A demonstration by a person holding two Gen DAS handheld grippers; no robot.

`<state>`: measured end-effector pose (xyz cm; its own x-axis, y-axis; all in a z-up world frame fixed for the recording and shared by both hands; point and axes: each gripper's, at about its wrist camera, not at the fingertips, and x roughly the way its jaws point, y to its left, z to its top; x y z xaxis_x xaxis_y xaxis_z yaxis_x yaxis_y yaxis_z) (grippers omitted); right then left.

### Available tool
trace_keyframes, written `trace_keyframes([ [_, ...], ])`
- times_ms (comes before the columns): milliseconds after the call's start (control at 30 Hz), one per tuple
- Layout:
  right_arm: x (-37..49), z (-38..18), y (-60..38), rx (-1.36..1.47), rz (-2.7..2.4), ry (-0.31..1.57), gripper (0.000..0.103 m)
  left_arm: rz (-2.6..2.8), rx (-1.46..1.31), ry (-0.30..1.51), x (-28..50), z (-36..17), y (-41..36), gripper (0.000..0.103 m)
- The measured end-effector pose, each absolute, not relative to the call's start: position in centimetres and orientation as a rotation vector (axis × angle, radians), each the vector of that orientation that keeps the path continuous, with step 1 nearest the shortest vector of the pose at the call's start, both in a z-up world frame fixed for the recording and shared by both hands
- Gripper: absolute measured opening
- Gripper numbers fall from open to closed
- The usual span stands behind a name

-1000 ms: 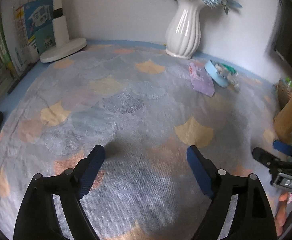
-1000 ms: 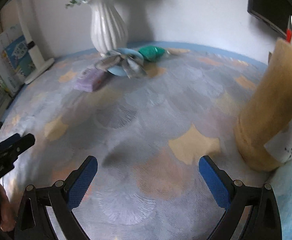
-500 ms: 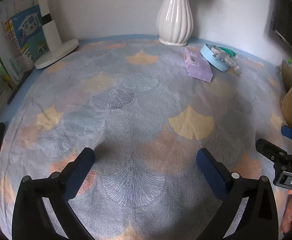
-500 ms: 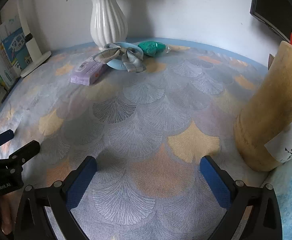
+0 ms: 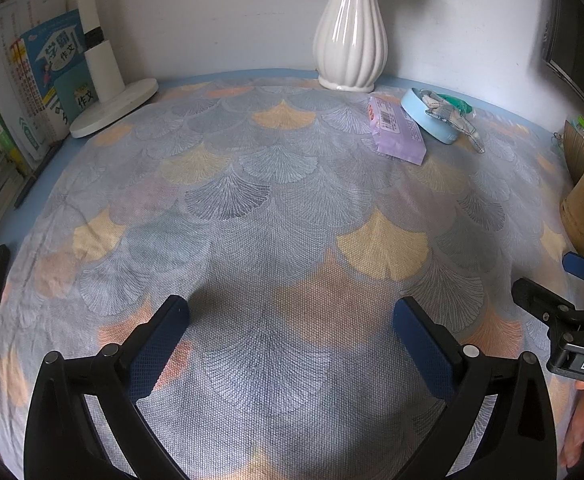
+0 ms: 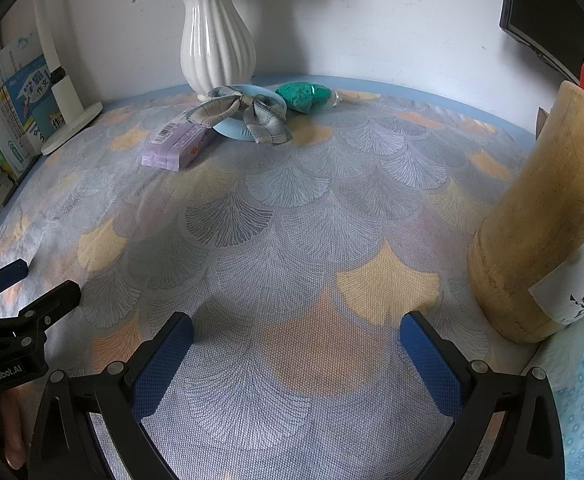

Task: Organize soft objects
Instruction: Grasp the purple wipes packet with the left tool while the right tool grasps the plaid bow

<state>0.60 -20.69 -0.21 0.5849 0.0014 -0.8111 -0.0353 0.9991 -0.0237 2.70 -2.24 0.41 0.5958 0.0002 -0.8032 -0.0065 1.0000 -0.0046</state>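
Note:
A purple tissue pack (image 5: pixel 396 130) (image 6: pixel 177 146) lies at the far side of the patterned cloth. Beside it a grey checked fabric bow (image 6: pixel 243 112) (image 5: pixel 448 114) rests on a light blue round plate (image 6: pixel 247 130) (image 5: pixel 428 120). A green soft pouch (image 6: pixel 304 96) (image 5: pixel 458 102) lies behind the plate. My left gripper (image 5: pixel 289 320) is open and empty, low over the near cloth. My right gripper (image 6: pixel 296 336) is open and empty, also near the front. All soft objects are far from both grippers.
A white ribbed vase (image 5: pixel 350 40) (image 6: pixel 215 40) with blue flowers stands at the back. A white lamp base (image 5: pixel 113 106) and books (image 5: pixel 47 80) are at the left. A tan cylinder holder (image 6: pixel 540 220) stands at the right, close to my right gripper.
Both grippers have pulled back and steadied; the vase and soft objects sit further up in view. The left gripper's jaws have opened wider.

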Motion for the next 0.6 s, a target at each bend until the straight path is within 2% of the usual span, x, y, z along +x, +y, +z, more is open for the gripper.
trace_keyframes([
  [233, 0.7, -0.2, -20.6, -0.045, 0.03, 0.962, 0.103, -0.016, 0.001, 0.958, 3.3, 0.6, -2.3, 0.102],
  [367, 1.8, 1.2, -20.8, 0.06, 0.132, 1.069, 0.103, -0.113, -0.02, 0.95, 4.8, 2.1, -2.4, 0.102],
  [467, 2.5, 3.8, -21.6, 0.226, 0.233, 1.002, 0.103, -0.18, 0.004, 0.891, 6.3, 4.1, -3.5, 0.101],
  [600, 5.7, 7.2, -21.4, 0.211, 0.119, 0.892, 0.102, -0.254, 0.086, 0.821, 8.9, 5.4, -5.8, 0.101],
])
